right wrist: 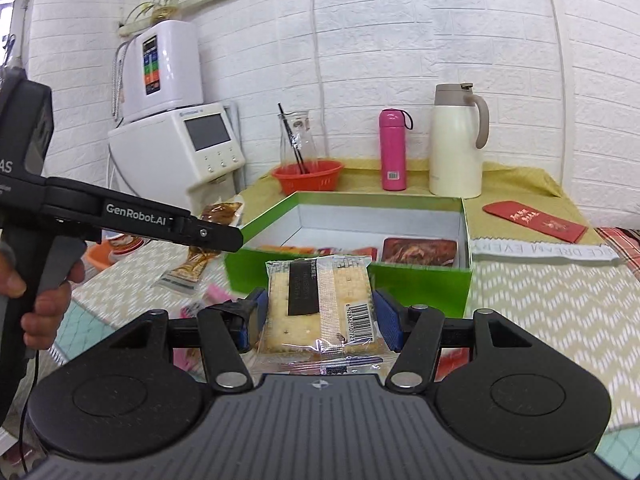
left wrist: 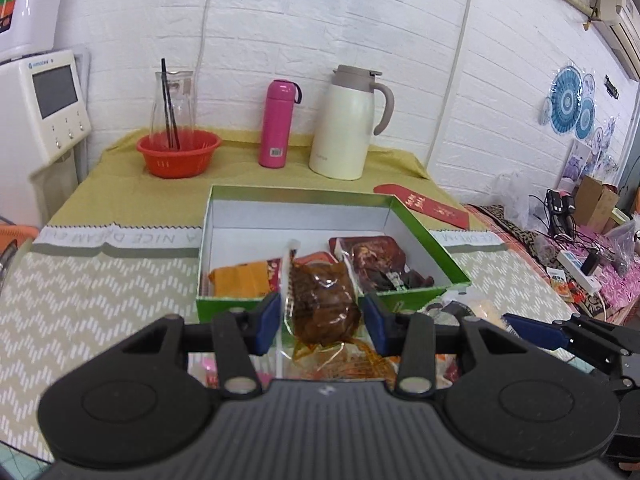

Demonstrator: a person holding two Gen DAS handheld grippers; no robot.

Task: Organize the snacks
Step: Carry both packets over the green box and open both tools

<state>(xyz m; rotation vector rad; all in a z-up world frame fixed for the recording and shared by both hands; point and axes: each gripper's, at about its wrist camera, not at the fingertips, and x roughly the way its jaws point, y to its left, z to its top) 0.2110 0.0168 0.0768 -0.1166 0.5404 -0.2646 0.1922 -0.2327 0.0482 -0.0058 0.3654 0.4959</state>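
A green box (left wrist: 416, 228) with a white inside lies open on the table and holds several snack packets. It also shows in the right wrist view (right wrist: 420, 284). My left gripper (left wrist: 320, 320) is shut on a clear packet of brown snack (left wrist: 322, 300), held just before the box's near wall. My right gripper (right wrist: 320, 316) is shut on a cracker packet (right wrist: 320, 304), held in front of the box's near wall. The left gripper (right wrist: 208, 236) shows from the side in the right wrist view, its brown packet (right wrist: 222, 212) sticking out.
At the back stand an orange basket (left wrist: 178, 152) with a glass carafe (left wrist: 173, 104), a pink bottle (left wrist: 276, 124) and a cream jug (left wrist: 346, 124). A red envelope (left wrist: 424, 204) lies right of the box. Loose snack packets (right wrist: 188, 272) lie left of the box.
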